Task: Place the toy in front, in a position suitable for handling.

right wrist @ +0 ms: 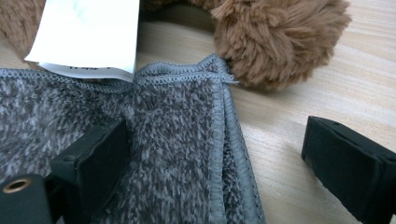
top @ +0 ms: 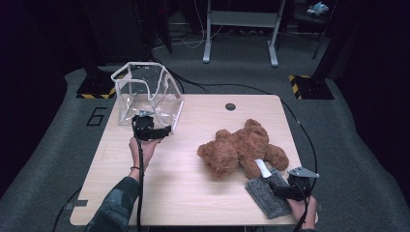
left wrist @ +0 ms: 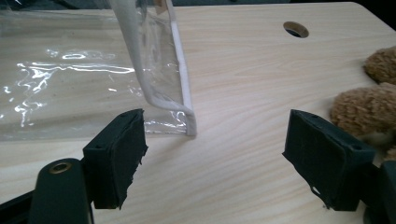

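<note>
A clear plastic bag with white trim stands open at the table's far left. My left gripper sits just in front of it. In the left gripper view this gripper is open, with the bag's lower corner just beyond the jaws and nothing between the pads. A brown teddy bear lies right of centre. A folded grey cloth lies at the front right. My right gripper is open over the cloth's edge, one jaw over the cloth, the other over bare wood.
The bear's white tag rests on the grey cloth, and a furry paw touches the cloth's corner. A round cable hole sits near the table's far edge. Metal table legs stand on the floor beyond.
</note>
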Motion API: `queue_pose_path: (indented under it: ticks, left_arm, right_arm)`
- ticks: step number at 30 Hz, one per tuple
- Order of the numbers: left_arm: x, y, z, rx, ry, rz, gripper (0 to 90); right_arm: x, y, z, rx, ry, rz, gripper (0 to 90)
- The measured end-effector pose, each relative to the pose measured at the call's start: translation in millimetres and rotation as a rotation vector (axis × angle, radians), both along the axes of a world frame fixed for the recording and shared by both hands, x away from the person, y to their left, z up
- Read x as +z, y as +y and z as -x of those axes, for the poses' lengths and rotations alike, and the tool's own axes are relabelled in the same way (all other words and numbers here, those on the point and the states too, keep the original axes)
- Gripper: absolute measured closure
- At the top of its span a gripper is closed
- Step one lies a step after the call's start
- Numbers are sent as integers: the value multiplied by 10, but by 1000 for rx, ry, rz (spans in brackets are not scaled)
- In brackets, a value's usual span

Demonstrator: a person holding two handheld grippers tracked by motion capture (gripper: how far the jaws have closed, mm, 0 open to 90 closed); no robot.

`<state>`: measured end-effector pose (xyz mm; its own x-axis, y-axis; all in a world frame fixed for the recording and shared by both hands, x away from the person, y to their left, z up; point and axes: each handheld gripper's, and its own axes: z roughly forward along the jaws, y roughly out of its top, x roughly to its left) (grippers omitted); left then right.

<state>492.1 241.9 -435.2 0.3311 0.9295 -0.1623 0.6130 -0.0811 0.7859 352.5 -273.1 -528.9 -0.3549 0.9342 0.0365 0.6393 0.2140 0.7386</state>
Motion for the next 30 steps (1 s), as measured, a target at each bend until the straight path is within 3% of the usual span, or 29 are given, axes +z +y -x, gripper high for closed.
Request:
queue_pose_path:
  ticks: [2,9,14,17,21,30]
  left_arm:
    - [-13,1,58,-13,-2,26,188]
    - [-74,-112,193,-81,6,26,148]
    - [-57,-180,254,-100,-3,31,110]
    - [-53,-198,276,-107,-6,29,102]
    - [-50,-286,321,-133,-1,37,90]
    - [-51,-561,397,-200,-7,53,74]
  right_arm:
    - [0,-2,-1,-1,0,0,69]
    - [5,-2,7,-13,2,6,45]
    - [55,-6,39,-36,6,-10,6]
    - [156,-17,60,-33,0,-33,0]
    - [359,14,31,-4,-13,-29,0]
    - [682,170,-189,58,-32,-33,0]
